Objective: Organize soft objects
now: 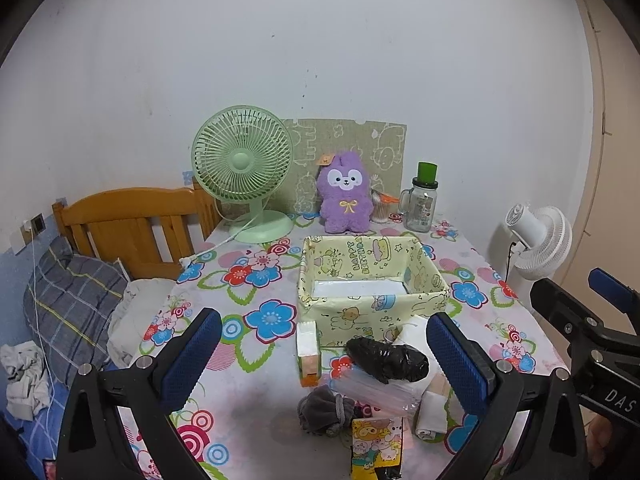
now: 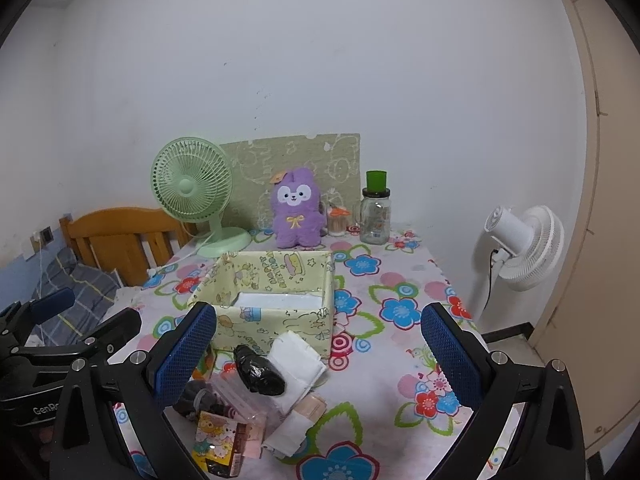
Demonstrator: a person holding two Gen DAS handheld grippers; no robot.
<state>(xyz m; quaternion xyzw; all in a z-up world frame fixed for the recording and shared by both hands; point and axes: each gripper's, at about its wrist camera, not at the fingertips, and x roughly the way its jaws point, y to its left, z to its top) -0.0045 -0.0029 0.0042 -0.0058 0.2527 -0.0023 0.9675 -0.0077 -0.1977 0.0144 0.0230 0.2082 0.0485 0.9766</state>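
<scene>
The box (image 1: 372,280) sits mid-table, plush (image 1: 346,196) behind it, bundle (image 1: 386,358) in front.

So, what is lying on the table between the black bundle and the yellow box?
In the right wrist view, a folded white cloth lies between the black bundle and the front wall of the yellow box, touching the bundle.

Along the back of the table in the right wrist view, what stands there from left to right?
Green fan → purple plush → swab jar → glass jar.
</scene>
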